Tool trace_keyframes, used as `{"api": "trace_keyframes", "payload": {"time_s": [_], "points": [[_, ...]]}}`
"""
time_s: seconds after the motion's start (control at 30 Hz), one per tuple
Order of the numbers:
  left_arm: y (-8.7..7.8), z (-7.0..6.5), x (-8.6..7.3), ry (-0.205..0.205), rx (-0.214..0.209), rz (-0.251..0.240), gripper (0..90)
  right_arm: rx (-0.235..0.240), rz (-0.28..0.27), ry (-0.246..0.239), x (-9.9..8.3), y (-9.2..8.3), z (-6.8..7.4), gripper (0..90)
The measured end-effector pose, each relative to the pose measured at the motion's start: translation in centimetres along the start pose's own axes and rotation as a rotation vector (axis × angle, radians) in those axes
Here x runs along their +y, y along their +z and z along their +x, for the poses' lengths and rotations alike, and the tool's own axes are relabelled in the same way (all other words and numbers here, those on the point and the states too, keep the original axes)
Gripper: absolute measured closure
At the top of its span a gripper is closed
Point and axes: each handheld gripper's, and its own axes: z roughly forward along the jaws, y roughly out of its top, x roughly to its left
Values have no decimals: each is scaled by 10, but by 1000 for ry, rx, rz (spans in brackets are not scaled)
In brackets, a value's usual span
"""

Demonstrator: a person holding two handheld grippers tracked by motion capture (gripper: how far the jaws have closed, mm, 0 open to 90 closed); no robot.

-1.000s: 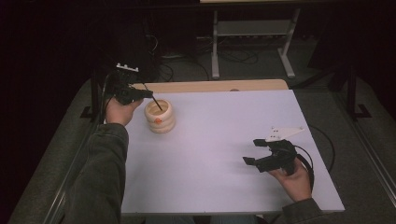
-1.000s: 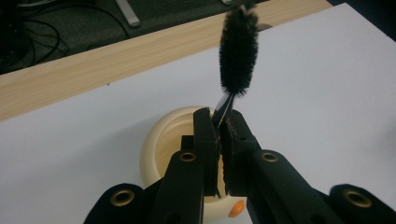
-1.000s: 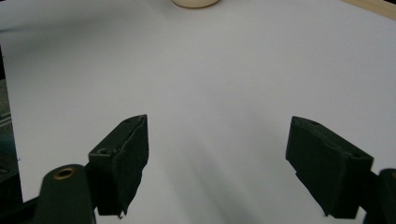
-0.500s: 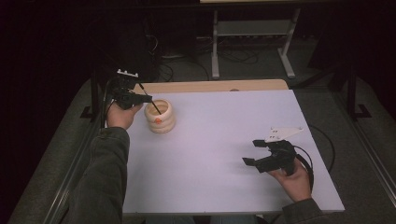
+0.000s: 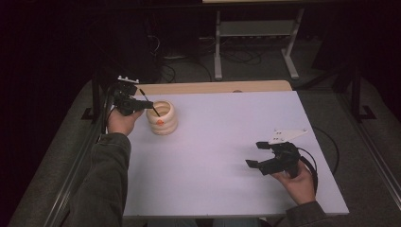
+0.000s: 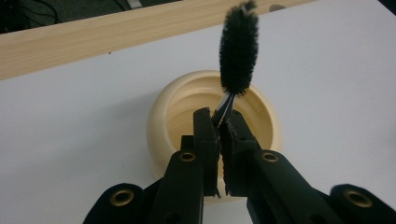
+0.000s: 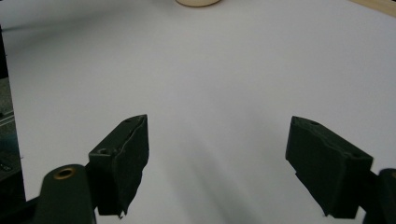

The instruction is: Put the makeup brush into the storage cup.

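Left tongs (image 6: 219,133) clamped on a brush, right tongs (image 7: 217,163) idle with jaws wide.
The black bottle brush (image 6: 238,49) is pinched by its wire stem, bristles up and tilted over the mouth of the cream ribbed cup (image 5: 161,117). Cup sits at the far-left of the white table (image 5: 227,142), near the wooden edge strip (image 6: 93,35). Right tongs hang empty above bare tabletop near the right front, well apart from the cup.

The pale white counter (image 5: 227,142) is evenly lit while the room around it sinks into near-black. In both gripper views the near black jaws blur softly, casting faint shadows.
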Motion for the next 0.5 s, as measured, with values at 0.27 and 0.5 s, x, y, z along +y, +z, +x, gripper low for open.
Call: {"api": "trace_keyframes", "payload": {"time_s": [0.27, 0.5], "points": [[-1, 1, -5, 6, 6, -2, 834, 4, 6, 0, 0, 2, 1, 204], [-8, 6, -15, -7, 19, -19, 729, 2, 4, -8, 1, 2, 2, 204]]}}
